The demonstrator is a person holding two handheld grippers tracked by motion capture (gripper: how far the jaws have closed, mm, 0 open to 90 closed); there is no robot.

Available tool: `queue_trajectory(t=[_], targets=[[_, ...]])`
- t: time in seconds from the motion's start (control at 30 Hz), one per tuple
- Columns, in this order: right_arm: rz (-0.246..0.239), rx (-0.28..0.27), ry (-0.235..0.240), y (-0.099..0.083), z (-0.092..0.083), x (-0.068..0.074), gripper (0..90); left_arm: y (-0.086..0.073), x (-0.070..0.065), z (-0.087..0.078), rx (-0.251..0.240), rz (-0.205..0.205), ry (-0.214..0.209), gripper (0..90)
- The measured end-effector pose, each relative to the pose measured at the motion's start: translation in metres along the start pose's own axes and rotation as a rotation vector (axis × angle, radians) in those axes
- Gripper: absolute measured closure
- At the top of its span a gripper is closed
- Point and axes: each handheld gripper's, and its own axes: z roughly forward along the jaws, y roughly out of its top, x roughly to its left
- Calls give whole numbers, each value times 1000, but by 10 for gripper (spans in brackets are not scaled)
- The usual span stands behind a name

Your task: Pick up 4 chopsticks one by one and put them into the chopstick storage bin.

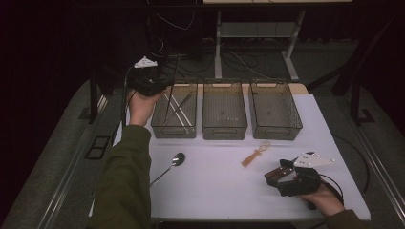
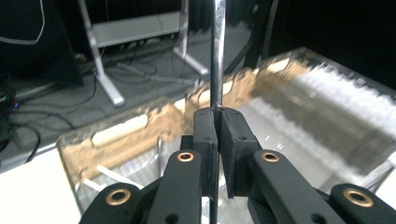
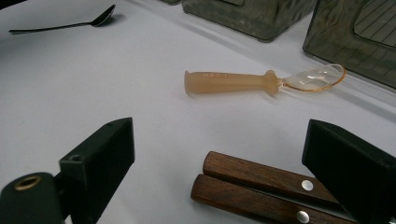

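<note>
In the high view, the left gripper (image 1: 152,82) hangs at the upper left, over the far end of the left bin (image 1: 175,128); two more bins stand to its right. A spoon (image 1: 172,163) lies on the white table (image 1: 215,191) at centre left, an orange baby spoon (image 1: 255,153) right of centre. The right gripper (image 1: 282,175) rests at lower right.

In the left gripper view, the jaws are pinched tight on a thin metal rod (image 2: 217,56) (what utensil it is, I cannot tell) running straight up the middle of the frame.

In the right gripper view, the jaws stand wide apart, with two wooden handles (image 3: 266,189) lying between them at the bottom; whether they touch is unclear.
</note>
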Motion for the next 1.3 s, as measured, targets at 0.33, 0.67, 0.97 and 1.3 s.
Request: queue_trajectory(t=[0.33,0.67,0.97,1.3], targets=[[-1,4,-1,0,1,1,95,-31,13,12,97,-34,23,850],[0,8,2,0,1,1,95,-42,15,19,158,-21,37,850],[1,5,0,0,1,1,95,-44,9,37,193,4,62,846],[2,-4,2,0,-2,1,95,-55,4,61,264,3,87,756]])
